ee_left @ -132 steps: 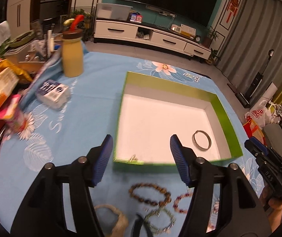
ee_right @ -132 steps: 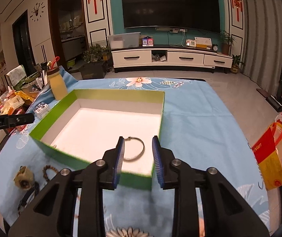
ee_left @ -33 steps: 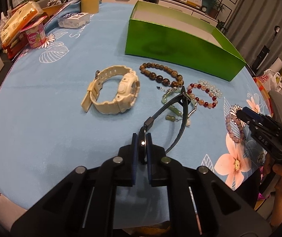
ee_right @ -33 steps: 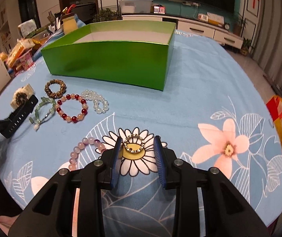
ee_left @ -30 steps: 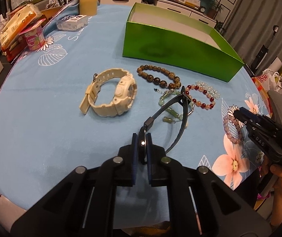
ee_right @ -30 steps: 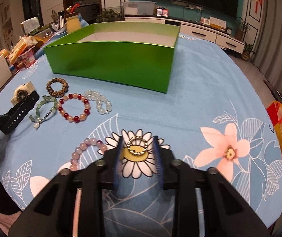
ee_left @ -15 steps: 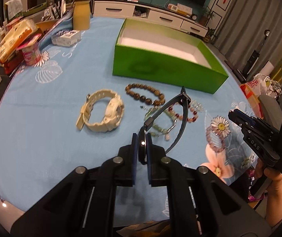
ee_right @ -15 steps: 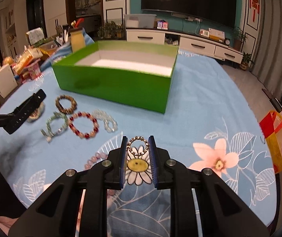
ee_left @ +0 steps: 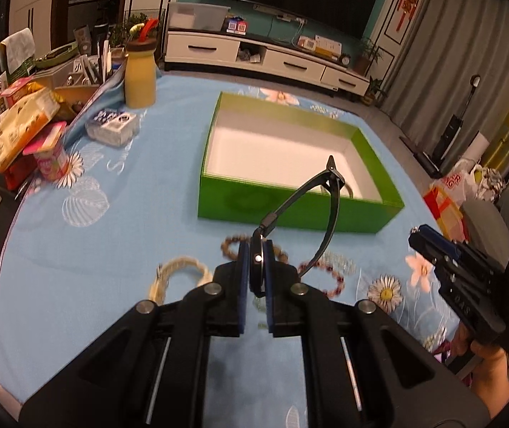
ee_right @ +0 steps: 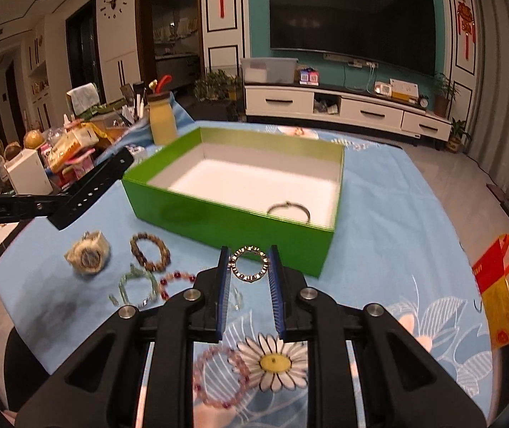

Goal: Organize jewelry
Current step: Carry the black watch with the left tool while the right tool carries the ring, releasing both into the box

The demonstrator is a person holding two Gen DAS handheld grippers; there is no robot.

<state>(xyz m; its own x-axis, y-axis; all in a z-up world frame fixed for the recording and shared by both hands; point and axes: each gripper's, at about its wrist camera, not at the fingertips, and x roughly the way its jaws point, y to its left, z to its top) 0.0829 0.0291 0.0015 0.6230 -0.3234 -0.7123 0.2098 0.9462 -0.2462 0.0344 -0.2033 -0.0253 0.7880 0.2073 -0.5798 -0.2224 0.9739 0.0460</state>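
Note:
My left gripper (ee_left: 256,251) is shut on a black watch (ee_left: 329,196), whose strap arcs up in front of the green box (ee_left: 301,210). From the right wrist view this strap (ee_right: 90,185) hangs above the table's left side. My right gripper (ee_right: 249,262) is shut on a small sparkly ring bracelet (ee_right: 249,263), held above the table before the green box (ee_right: 226,221). A silver bangle (ee_right: 290,208) lies inside the box. On the blue cloth lie a cream watch (ee_right: 88,253), a brown bead bracelet (ee_right: 149,246), a green bracelet (ee_right: 133,285), a red bead bracelet (ee_right: 176,280) and a pink bead bracelet (ee_right: 219,374).
A yellow bottle (ee_left: 140,75), a tissue pack (ee_left: 113,126) and snack packets (ee_left: 22,125) crowd the table's far left. A red and yellow bag (ee_right: 507,285) stands on the floor at the right. A person's hand (ee_left: 486,374) holds the right gripper's handle.
Both grippers have risen off the cloth, each with its piece held. The black watch and the sparkly ring bracelet now hang higher, and the box's white inside has come into sight.

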